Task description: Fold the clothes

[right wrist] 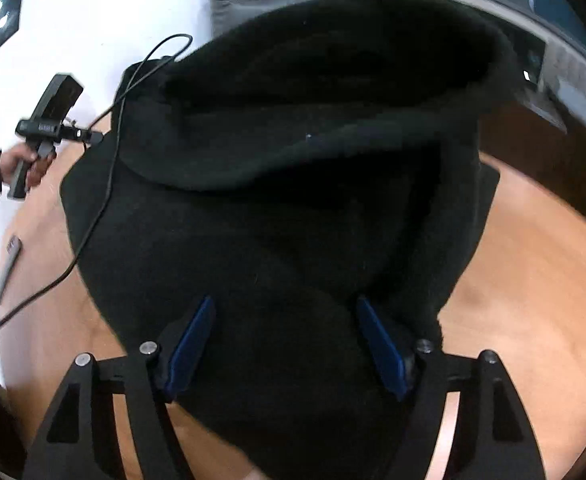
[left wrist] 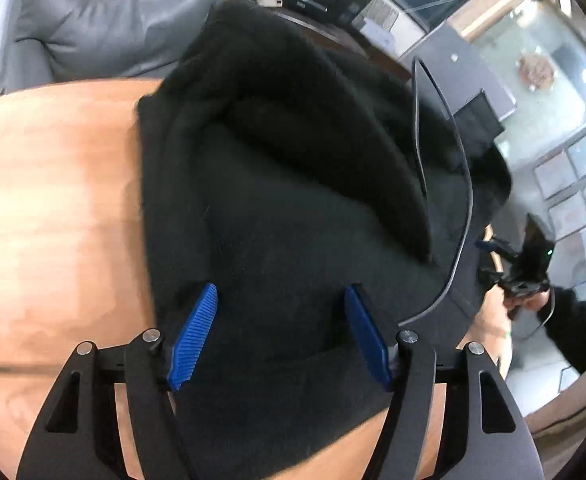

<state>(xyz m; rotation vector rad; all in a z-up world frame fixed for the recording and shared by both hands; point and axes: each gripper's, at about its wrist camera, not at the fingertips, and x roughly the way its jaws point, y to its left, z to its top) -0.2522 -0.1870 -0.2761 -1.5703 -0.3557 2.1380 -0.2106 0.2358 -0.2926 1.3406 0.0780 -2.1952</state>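
Left gripper [left wrist: 281,292] fingers spread wide, right gripper [right wrist: 285,304] fingers likewise apart, both empty

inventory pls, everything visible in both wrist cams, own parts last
garment: 1, black, bunched in folds on the table, ahead of both claws
table: 1, light wood, under the garment
cable: 1, dark, trailing across the garment's left edge
flat grey object: 1, at the table's left edge; cannot tell what it is
chair: 1, grey, behind the table
left claw: black frame, blue pads, open over the garment
right claw: black frame, blue pads, open over the garment
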